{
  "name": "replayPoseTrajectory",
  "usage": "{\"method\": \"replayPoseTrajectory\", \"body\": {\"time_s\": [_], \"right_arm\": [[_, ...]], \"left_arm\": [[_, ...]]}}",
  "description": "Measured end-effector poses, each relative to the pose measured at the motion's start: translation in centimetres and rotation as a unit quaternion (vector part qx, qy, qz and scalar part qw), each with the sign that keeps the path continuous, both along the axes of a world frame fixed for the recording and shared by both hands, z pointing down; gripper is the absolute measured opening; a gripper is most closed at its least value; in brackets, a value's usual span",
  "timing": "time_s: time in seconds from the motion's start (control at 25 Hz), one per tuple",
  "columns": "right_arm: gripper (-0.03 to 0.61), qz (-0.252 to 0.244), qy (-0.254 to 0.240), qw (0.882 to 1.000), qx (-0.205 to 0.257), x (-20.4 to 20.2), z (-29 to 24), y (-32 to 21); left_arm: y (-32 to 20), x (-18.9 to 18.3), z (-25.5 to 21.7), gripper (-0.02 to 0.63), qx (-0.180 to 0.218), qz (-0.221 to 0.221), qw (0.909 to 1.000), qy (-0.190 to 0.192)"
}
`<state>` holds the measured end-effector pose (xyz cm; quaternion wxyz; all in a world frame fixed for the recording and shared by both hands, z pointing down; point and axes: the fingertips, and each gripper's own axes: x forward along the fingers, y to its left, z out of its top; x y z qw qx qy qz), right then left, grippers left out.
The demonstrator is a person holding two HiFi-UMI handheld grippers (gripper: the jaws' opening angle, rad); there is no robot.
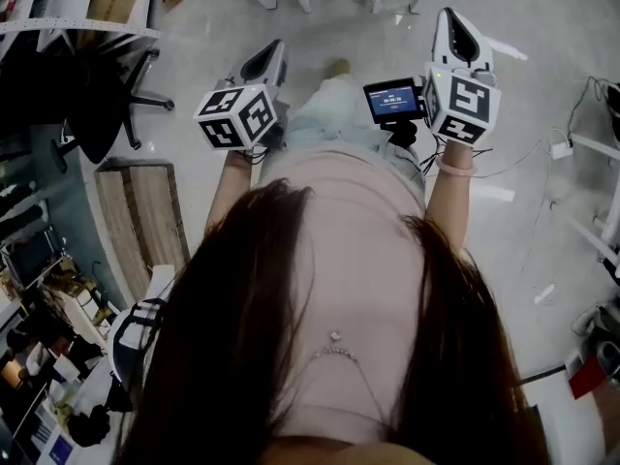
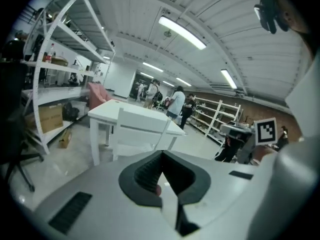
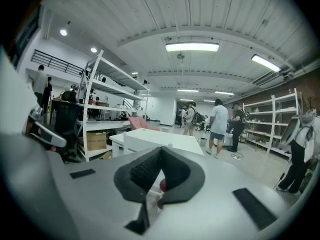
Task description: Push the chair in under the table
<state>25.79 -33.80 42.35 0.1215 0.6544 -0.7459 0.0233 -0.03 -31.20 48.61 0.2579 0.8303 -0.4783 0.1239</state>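
pale floor (image 1: pixel 542 85), white metal shelving (image 2: pixel 65 64) at the sides, strip lights (image 3: pixel 192 46) on a ribbed ceiling (image 3: pixel 200 14).

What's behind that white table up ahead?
Behind the white table stands something pink, with people further back. The tabletop and the white chair in front cover the pink thing's lower part.

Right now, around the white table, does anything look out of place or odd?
Only the white chair: it seems to stand out from the white table rather than tucked under it. Loose cables also trail over the floor on the right in the head view. Nothing looks spilled or broken.
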Motion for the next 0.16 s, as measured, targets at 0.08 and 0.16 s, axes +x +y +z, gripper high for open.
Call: {"method": "replayPoseTrajectory", "body": {"time_s": [0.08,0.16], "right_arm": [[0.021,0.014,-0.009,1.000,-0.001,1.1,0.3,-0.4],[0.021,0.026,-0.015,1.000,-0.002,2.0,0.7,-1.0]], "left_arm": [[0.2,-2.0,1.9,0.008,-0.028,-0.027,0.9991,0.015],[0.0,-3.8,3.7,0.008,-0.054,-0.059,0.9959,0.044]]}}
